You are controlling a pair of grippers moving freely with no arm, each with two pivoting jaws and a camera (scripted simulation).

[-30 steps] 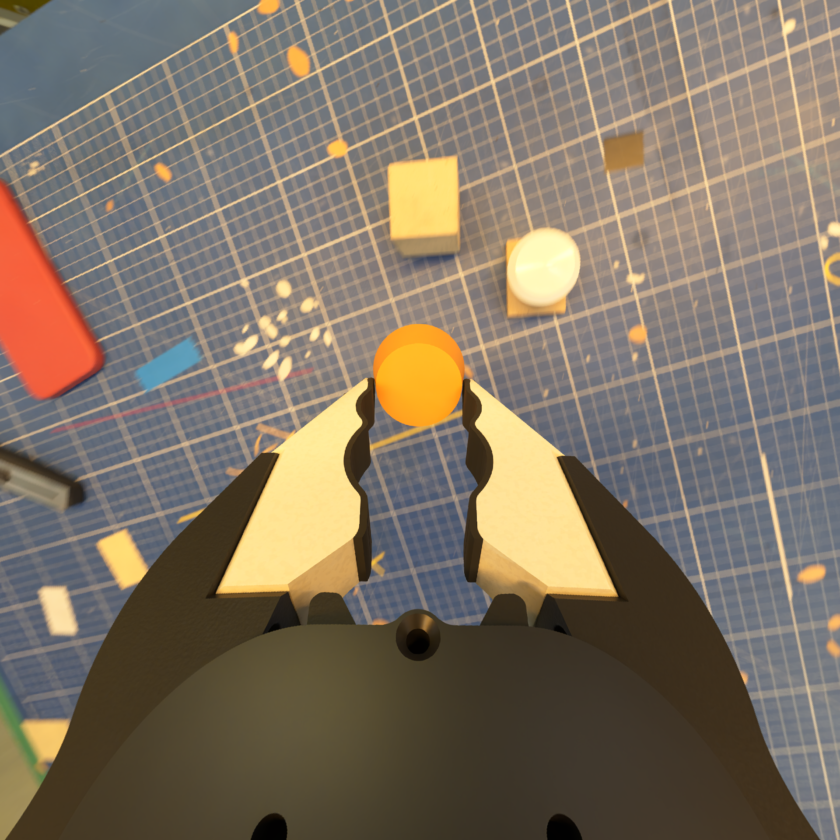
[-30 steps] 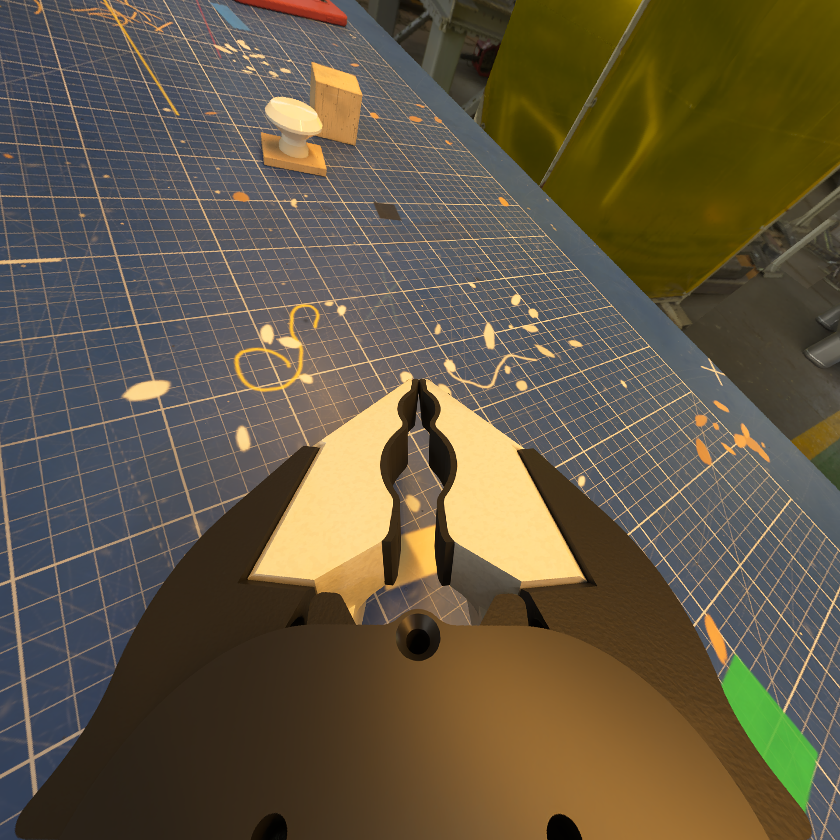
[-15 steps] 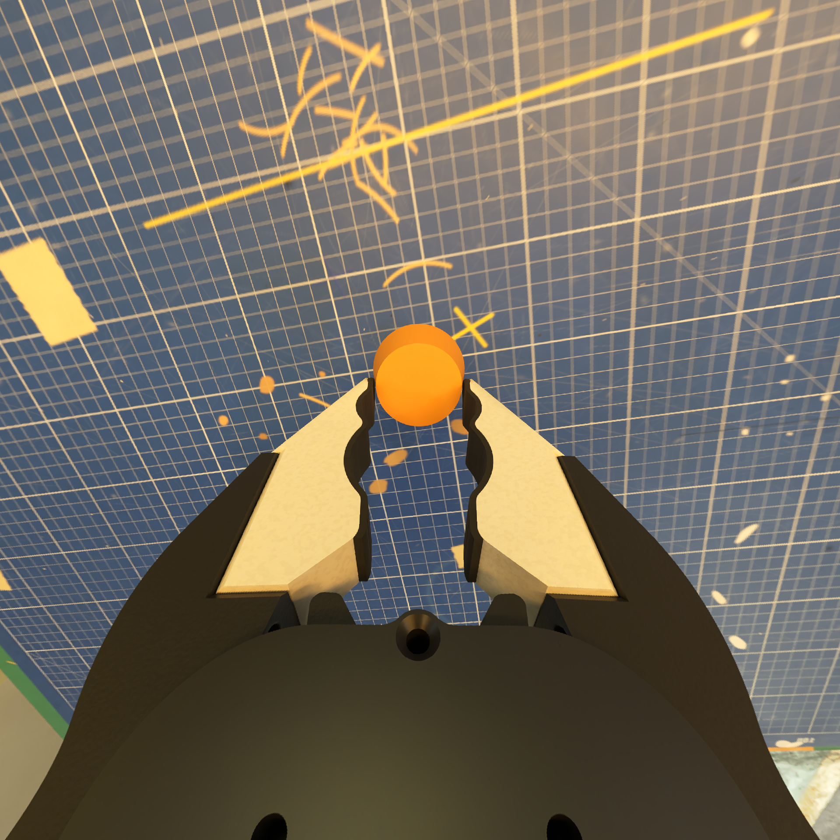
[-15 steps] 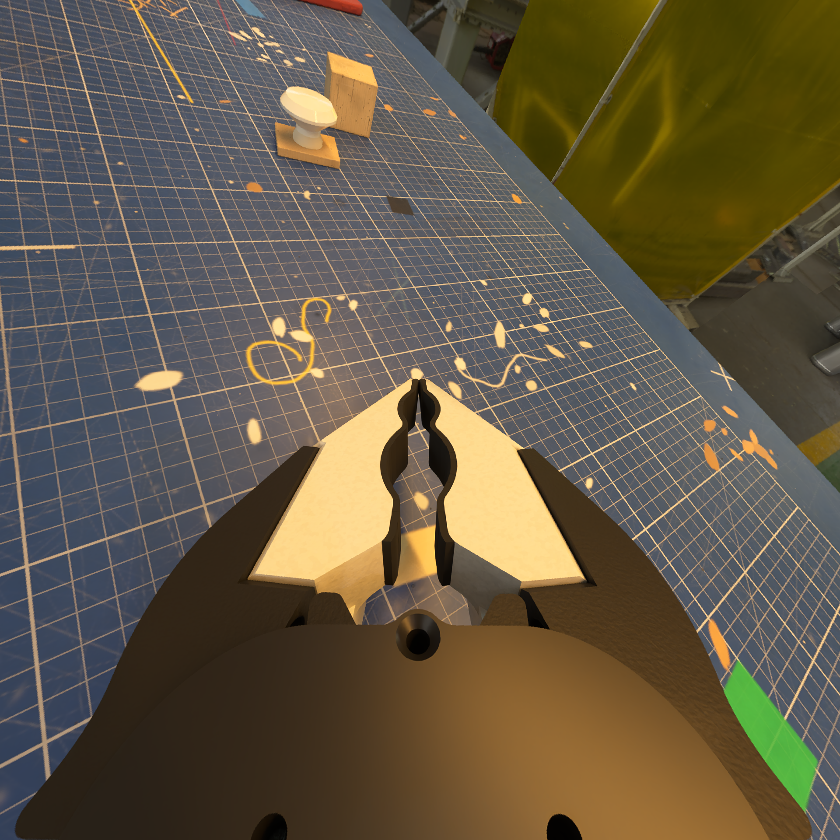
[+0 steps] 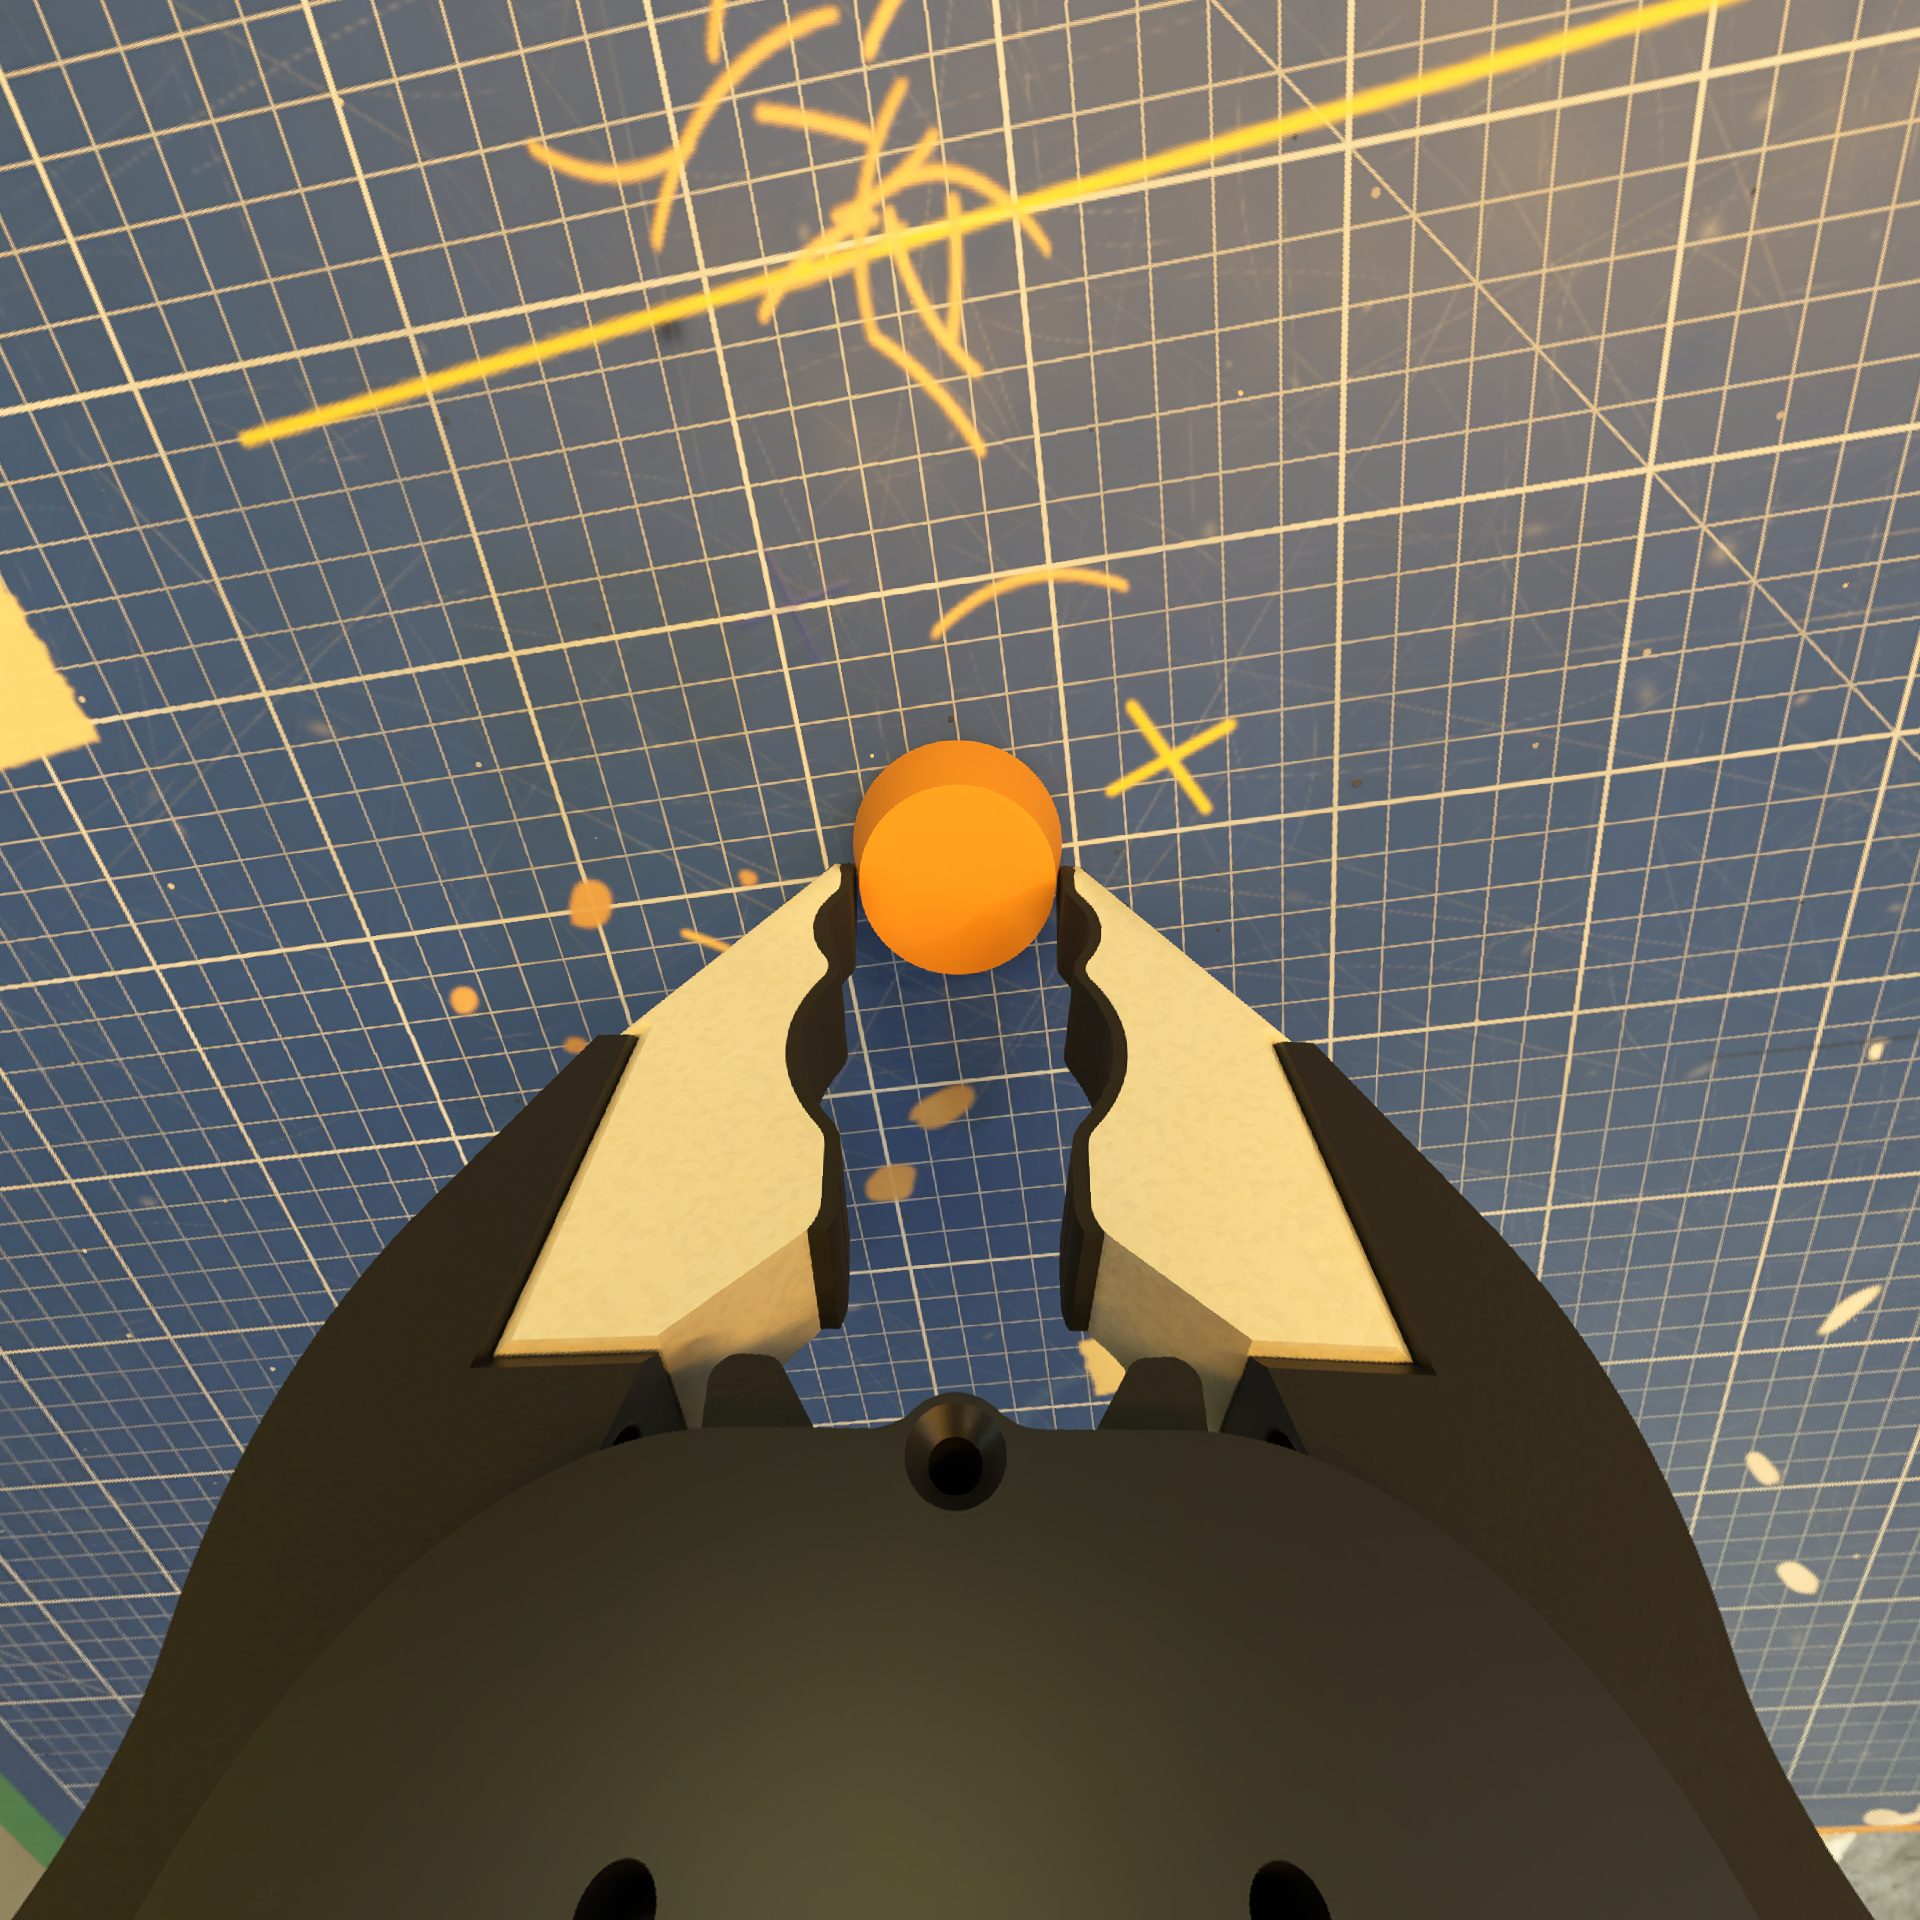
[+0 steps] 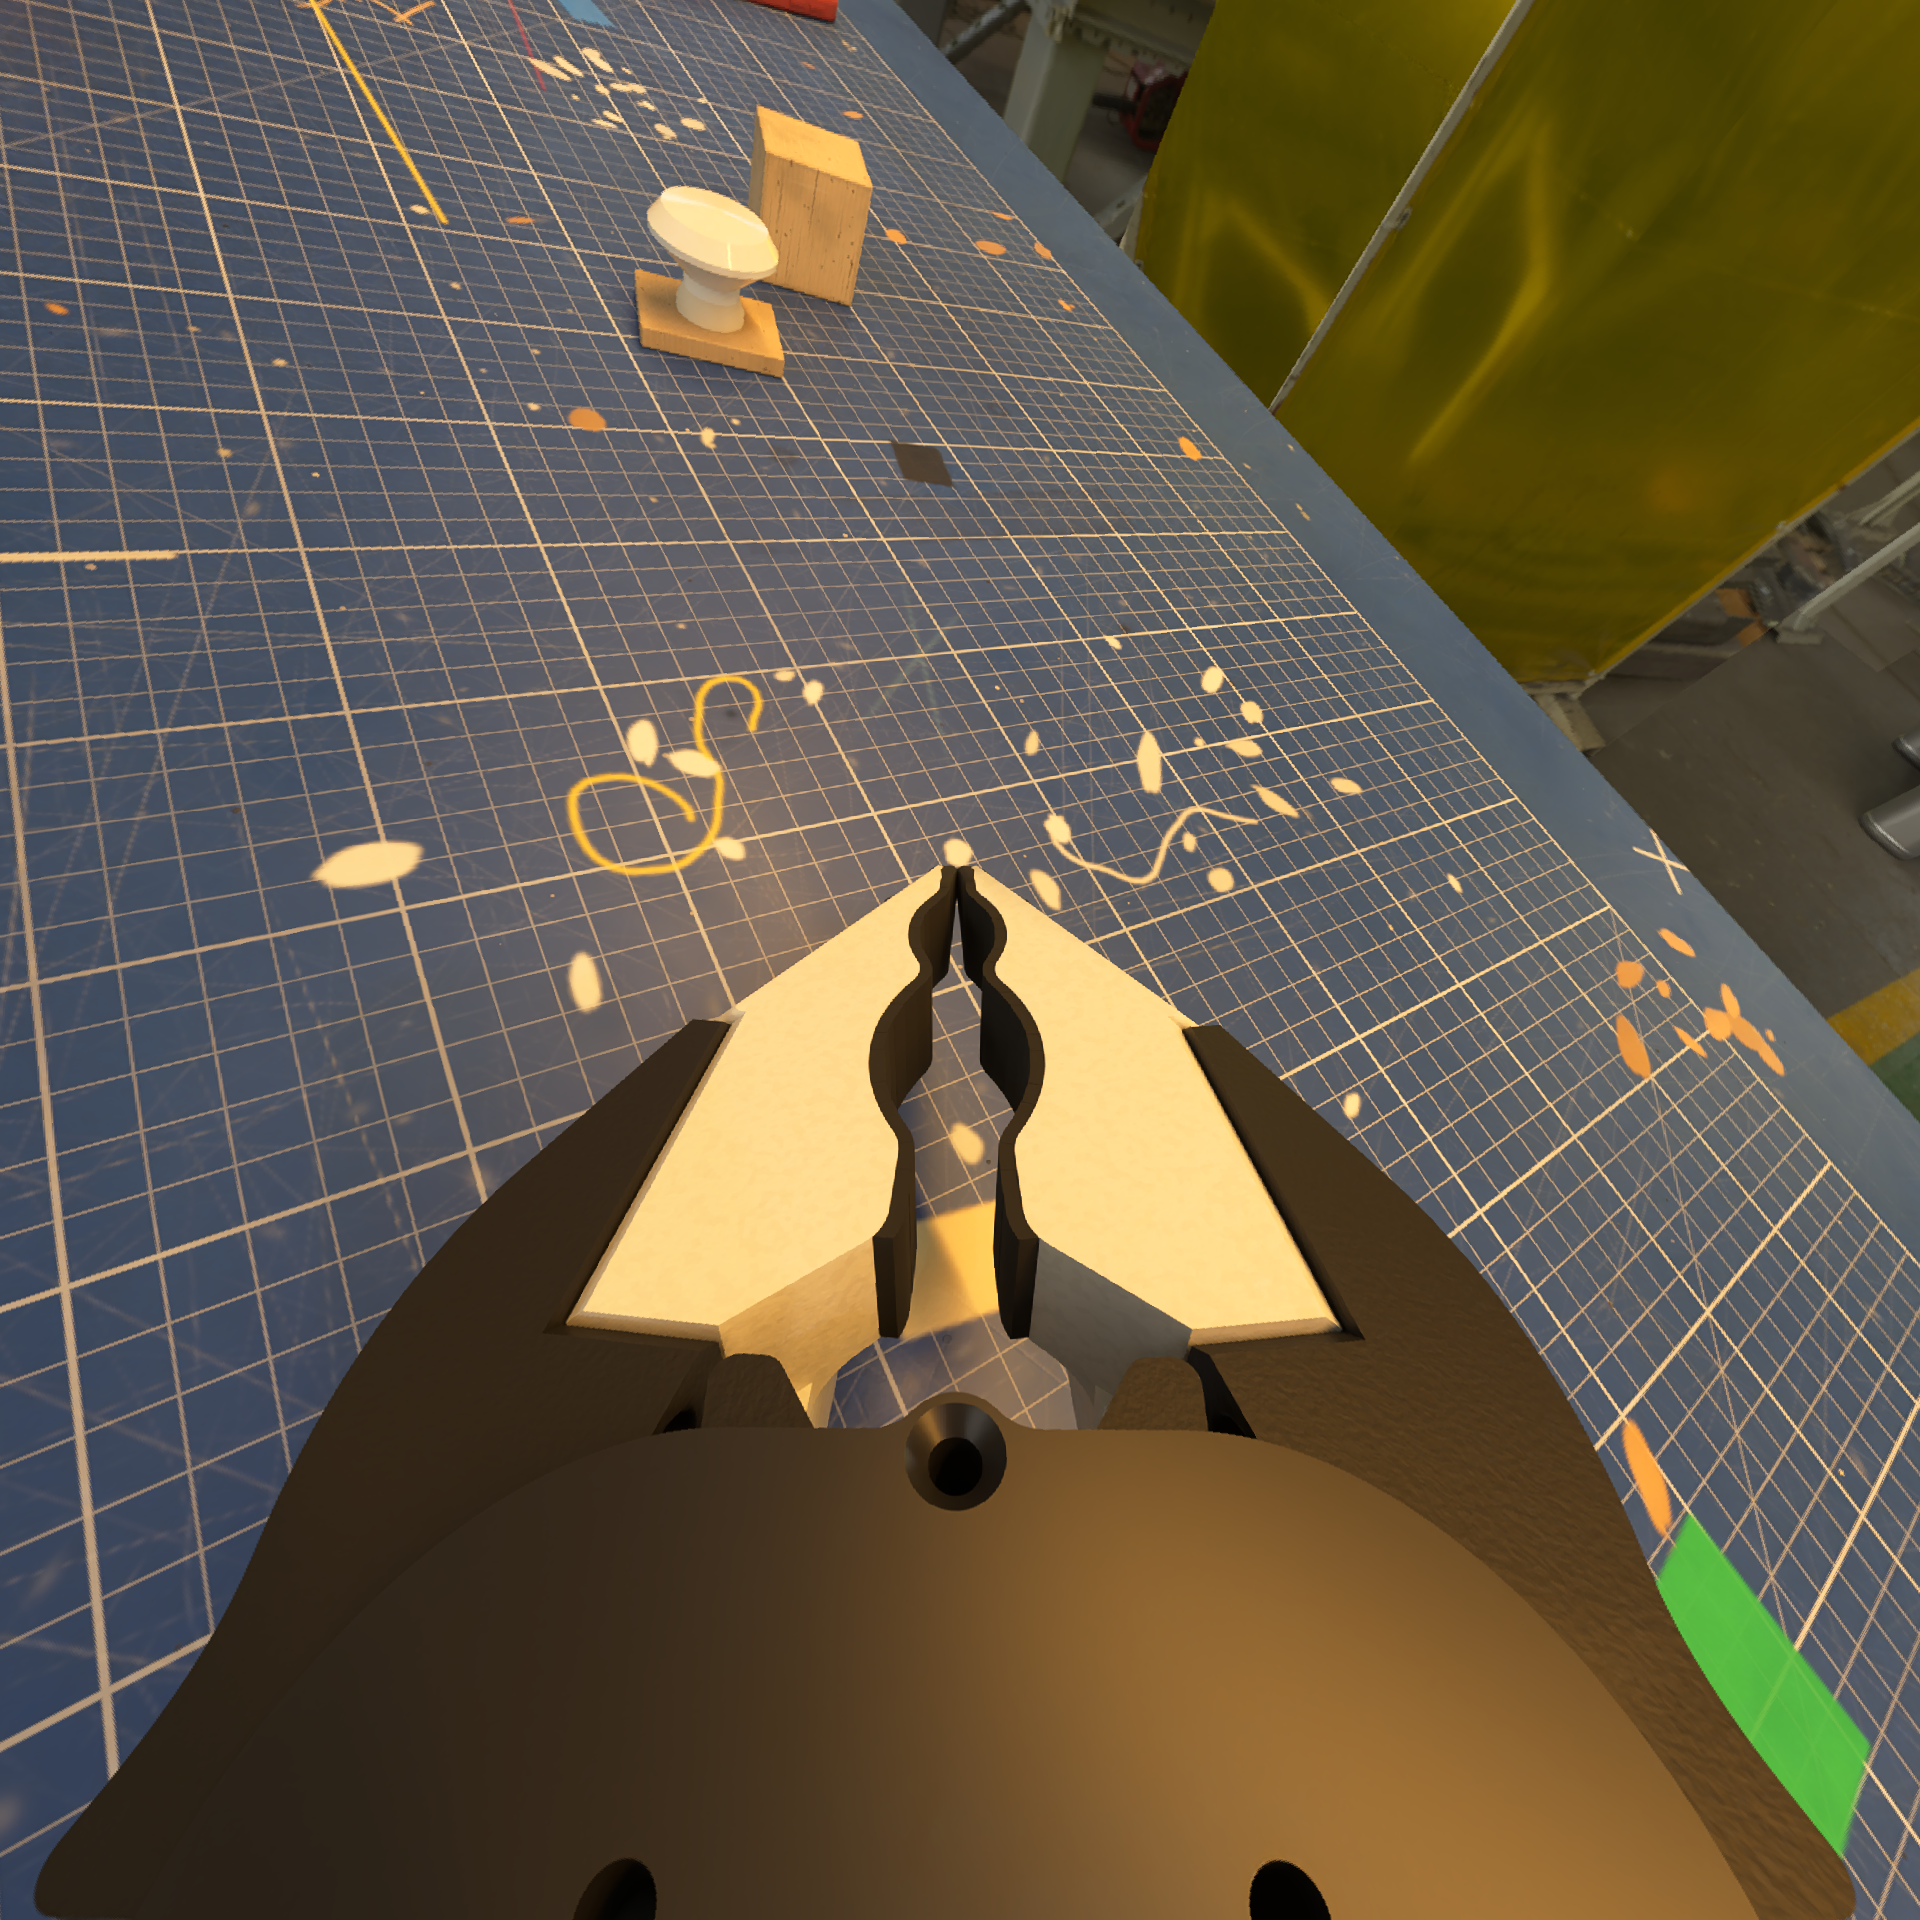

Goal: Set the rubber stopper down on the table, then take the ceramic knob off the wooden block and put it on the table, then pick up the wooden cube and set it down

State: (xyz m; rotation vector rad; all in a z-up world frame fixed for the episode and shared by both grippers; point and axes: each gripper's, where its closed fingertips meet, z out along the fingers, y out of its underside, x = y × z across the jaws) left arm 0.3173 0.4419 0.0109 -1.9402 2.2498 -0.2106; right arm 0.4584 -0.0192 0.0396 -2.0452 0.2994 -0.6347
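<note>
My left gripper point(image 5: 956, 883) is shut on the orange rubber stopper point(image 5: 956, 862), gripped between its fingertips close above the blue grid mat point(image 5: 1455, 623). My right gripper point(image 6: 956, 878) is shut and empty, low over the mat. In the right wrist view the white ceramic knob point(image 6: 712, 255) stands on a flat wooden block point(image 6: 712, 332) far ahead. The wooden cube point(image 6: 810, 203) stands just behind and to the right of it. The knob, block and cube are out of the left wrist view.
The mat point(image 6: 312, 520) bears yellow and orange paint marks. The table's right edge point(image 6: 1455, 613) runs diagonally, with yellow screens point(image 6: 1558, 260) beyond it. A green patch point(image 6: 1766, 1683) lies near that edge. A red object point(image 6: 795, 8) shows at the far end.
The left gripper swung away from the cube and knob to another part of the mat, then sank closer to it, still holding the stopper. The right gripper has crept forward toward the knob.
</note>
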